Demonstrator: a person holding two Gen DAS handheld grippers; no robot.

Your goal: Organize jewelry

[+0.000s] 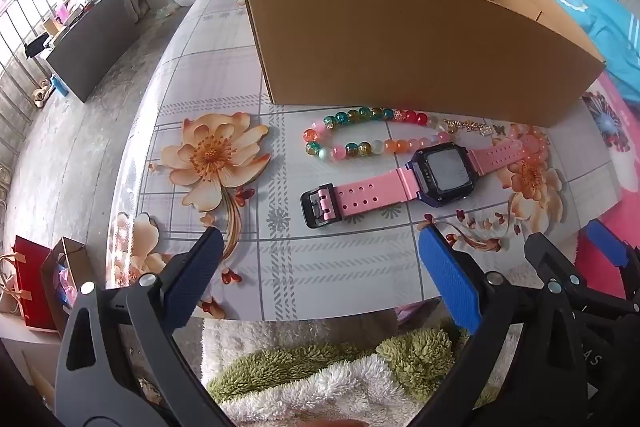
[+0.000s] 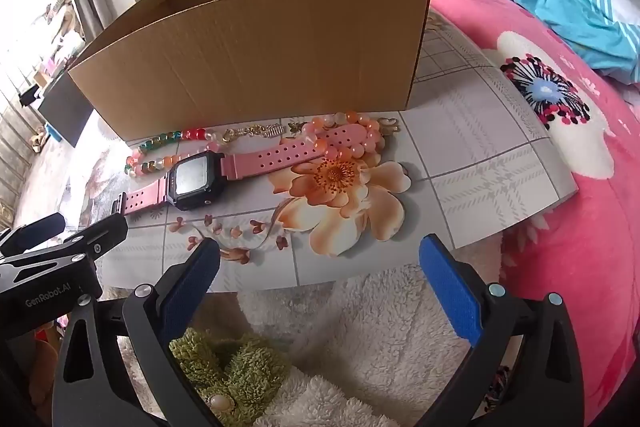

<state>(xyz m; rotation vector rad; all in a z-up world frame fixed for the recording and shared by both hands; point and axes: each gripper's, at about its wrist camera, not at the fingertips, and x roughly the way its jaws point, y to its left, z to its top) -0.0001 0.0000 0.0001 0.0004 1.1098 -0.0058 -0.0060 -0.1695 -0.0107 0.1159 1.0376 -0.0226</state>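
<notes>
**Both grippers open, jewelry not yet boxed**

Both sets of fingers stood wide apart w/ nothing between them: left gripper (image 1: 316, 251) and right gripper (image 2: 320, 259) hovered over the desk's (image 1: 320, 267) near edge, angled down, probably ready for a first pick. Beyond lay a pink watch (image 1: 404, 183), rubbery perforated strap, flat. Behind it a multicolour bead bracelet (image 1: 360, 133), glassy round beads, then a gold chain (image 2: 256, 131) and peach bead bracelet (image 2: 360, 135). Farthest, the open cardboard box (image 1: 400, 39), likely the drop spot.
</notes>
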